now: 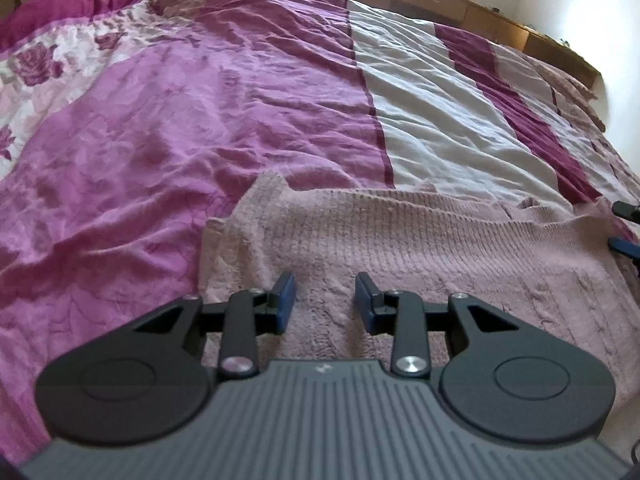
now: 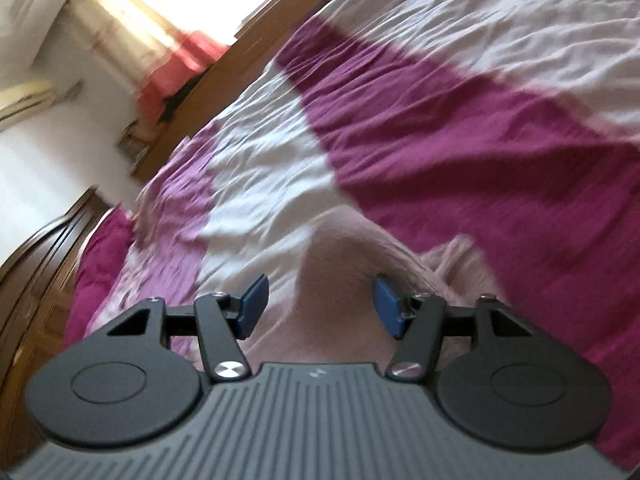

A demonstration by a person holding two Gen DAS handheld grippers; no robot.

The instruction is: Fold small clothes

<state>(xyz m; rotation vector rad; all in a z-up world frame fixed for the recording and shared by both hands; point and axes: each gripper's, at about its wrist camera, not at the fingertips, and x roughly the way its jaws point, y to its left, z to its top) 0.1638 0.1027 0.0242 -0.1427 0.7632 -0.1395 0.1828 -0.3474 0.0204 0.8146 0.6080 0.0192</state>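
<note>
- Pink knitted sweater [image 1: 400, 240] lies flat on the bedspread [image 1: 200, 120], long axis running across between both grippers.
- Left gripper [image 1: 325, 300]: fingers spread, nothing pinched, over the sweater's left portion.
- Right gripper [image 2: 320, 304]: fingers spread wider, empty, a raised sweater corner directly ahead.

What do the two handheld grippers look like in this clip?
Both match: the left gripper and right gripper have a grey ribbed body, two round black discs, black link arms with silver screws, and blue pads on the jaws. No sleeves or cables visible.
</note>
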